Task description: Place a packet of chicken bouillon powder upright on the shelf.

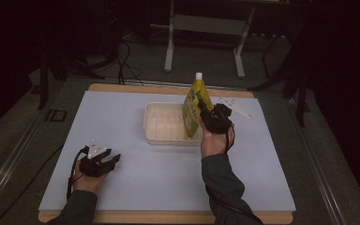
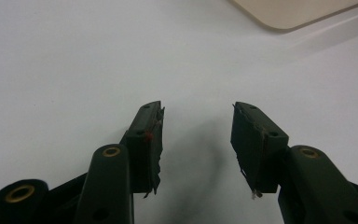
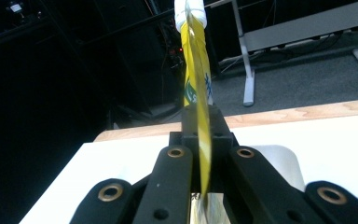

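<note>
The yellow pouch (image 1: 195,108) stands upright, its long axis vertical and its white screw cap (image 1: 198,75) pointing up. It hangs over the right end of the white tray (image 1: 155,135), its lower edge down inside the tray's rim. The right claw (image 1: 201,112) is clamped shut on the pouch's right side; in the right gripper view the flat, glossy pouch (image 3: 200,93) is seen edge-on, pinched thin between the black jaws. The tray is a shallow rectangle with rounded corners, of pale plastic with a ribbed floor, and holds nothing else. It sits on the pale blue mat of the worktop (image 1: 122,178). The left claw (image 1: 114,160) rests well left of the tray and nearer the person, its jaws parted over bare mat, gripping nothing.
</note>
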Available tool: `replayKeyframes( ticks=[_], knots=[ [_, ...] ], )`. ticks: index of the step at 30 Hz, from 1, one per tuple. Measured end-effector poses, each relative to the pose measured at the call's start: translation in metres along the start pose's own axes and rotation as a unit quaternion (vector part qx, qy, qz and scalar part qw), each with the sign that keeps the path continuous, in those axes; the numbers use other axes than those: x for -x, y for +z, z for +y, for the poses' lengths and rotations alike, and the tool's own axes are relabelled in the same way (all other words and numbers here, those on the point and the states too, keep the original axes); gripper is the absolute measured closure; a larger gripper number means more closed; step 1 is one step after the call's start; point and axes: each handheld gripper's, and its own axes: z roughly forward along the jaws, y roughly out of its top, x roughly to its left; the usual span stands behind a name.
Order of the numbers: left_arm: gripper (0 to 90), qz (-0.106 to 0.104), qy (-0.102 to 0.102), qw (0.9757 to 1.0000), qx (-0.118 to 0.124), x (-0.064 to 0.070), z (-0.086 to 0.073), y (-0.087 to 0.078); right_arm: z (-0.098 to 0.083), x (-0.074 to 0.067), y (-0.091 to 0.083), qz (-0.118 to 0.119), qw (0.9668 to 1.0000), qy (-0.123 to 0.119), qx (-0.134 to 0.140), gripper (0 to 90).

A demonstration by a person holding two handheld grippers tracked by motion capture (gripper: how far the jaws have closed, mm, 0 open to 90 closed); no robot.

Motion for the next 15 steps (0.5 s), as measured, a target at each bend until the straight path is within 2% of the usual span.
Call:
replayKeyframes(
  ticks=[15],
  knots=[
    [52.8,-0.001,0.001,1.0000,0.000,-0.0001,0.0003,0.0001,-0.0073,0.0002,0.0011,-0.009,0.9999,0.006,0.010,90.0]
  ],
)
